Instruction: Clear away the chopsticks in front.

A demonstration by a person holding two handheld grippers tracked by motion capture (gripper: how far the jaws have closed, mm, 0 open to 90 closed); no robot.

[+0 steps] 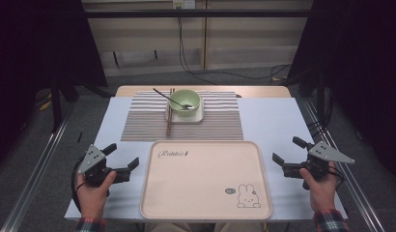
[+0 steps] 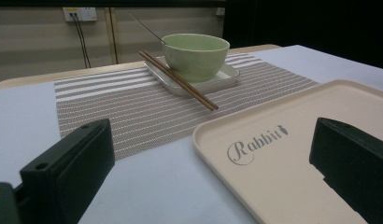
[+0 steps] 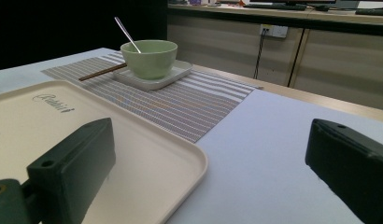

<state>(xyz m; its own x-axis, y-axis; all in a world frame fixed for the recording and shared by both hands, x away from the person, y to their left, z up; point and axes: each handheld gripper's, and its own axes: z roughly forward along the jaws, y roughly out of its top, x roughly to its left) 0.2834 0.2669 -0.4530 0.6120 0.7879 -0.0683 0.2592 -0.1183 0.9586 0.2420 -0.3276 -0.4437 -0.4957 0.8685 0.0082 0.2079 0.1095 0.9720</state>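
The left gripper [image 1: 123, 159] rests low over the worktop [image 1: 278, 121] at the near left, held by a hand [image 1: 92, 193] in a plaid cuff. Its jaws stand wide apart with nothing between them. The right gripper [image 1: 289, 153] sits at the near right in the other hand [image 1: 322, 186], its jaws likewise spread wide and holding nothing.

Between the two lies a cream tray [image 1: 205, 180], bare, with script lettering at its far left and a rabbit drawing at its near right corner. Both grippers are just beside its side edges; whether they touch the worktop is hard to tell from above.

Beyond the tray a striped placemat [image 1: 143, 121] covers the far middle of the worktop. On it sits a white square dish [image 1: 198, 117], and a green bowl [image 1: 185, 103] stands upright on that dish. A spoon [image 1: 163, 94] leans in the bowl, its handle pointing far-left. A pair of brown chopsticks [image 1: 170, 116] lies across the dish's left edge, tips resting on the mat.

In the left gripper view the bowl [image 2: 195, 56] and chopsticks [image 2: 178, 80] show ahead, well apart from the jaws.
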